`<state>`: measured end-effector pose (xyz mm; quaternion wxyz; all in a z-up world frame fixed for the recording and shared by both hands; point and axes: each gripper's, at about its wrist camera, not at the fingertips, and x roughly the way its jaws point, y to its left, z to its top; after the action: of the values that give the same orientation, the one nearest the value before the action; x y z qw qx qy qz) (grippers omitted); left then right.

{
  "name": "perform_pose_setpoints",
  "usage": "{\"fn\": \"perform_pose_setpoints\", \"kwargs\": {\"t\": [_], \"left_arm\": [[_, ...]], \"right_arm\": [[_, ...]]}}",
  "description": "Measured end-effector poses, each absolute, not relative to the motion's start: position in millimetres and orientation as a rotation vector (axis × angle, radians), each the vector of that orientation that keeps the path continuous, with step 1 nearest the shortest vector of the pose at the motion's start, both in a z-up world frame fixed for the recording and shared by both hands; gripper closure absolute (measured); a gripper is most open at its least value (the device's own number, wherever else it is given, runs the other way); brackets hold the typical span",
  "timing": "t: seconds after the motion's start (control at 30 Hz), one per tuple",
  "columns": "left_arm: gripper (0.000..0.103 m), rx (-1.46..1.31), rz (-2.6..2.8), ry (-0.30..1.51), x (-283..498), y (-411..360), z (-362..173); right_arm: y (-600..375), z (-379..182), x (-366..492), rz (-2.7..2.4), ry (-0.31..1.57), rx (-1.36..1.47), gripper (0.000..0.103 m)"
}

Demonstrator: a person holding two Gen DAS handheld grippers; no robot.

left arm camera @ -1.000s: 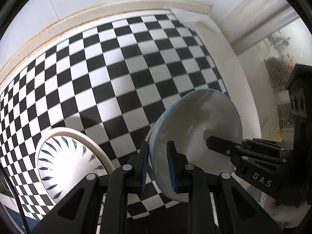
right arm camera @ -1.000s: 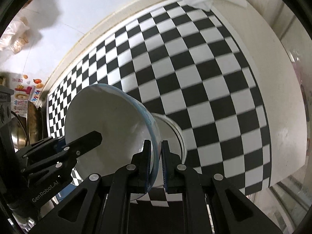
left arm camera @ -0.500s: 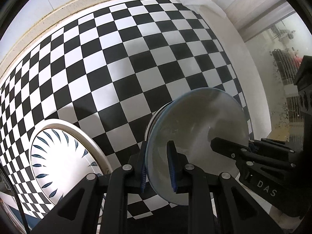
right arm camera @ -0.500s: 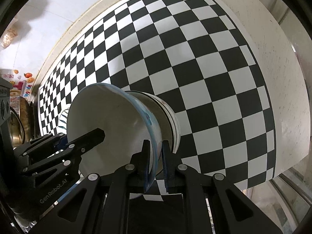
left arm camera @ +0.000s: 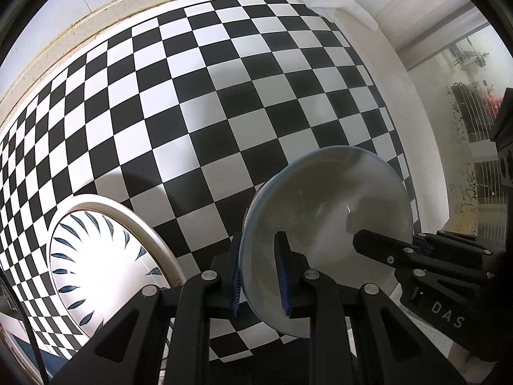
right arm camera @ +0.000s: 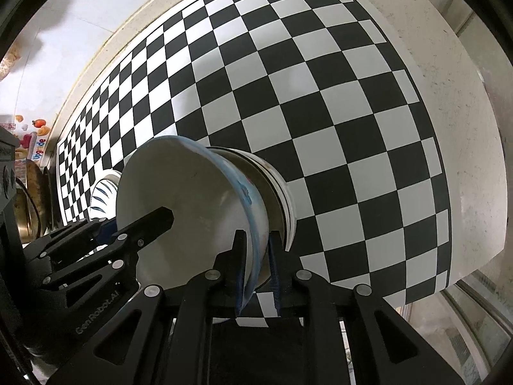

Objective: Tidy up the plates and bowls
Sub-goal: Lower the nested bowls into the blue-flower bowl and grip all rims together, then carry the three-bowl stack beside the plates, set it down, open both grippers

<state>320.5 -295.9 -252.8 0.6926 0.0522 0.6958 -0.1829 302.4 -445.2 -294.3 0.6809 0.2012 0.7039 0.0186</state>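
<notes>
Your left gripper [left arm camera: 259, 272] pinches the white bowl's [left arm camera: 327, 224] rim; your right gripper [right arm camera: 258, 268], jaws just easing apart, straddles the opposite rim (contact unclear). The bowl sits nested in a stack near the checkered worktop's [left arm camera: 192, 112] front edge, beside a leaf-patterned plate [left arm camera: 102, 263].

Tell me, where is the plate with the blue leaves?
In the left wrist view, the leaf-patterned plate lies at the lower left on the checkered mat, left of the bowl that both grippers hold.
</notes>
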Motion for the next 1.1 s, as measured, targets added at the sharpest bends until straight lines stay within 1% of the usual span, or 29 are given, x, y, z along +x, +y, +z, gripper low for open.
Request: {"fn": "perform_pose_setpoints", "kwargs": {"t": [0.83,1.1], "left_arm": [[0.086,0.112,-0.406,1.557,318,-295,-252],[0.086,0.126,-0.395,1.551,317,-297,-253]], "right_arm": [[-455,-281,296,0.020,1.561,0.446,0.085],[-450,-279,295,0.029,1.560,0.391,0.086]]}}
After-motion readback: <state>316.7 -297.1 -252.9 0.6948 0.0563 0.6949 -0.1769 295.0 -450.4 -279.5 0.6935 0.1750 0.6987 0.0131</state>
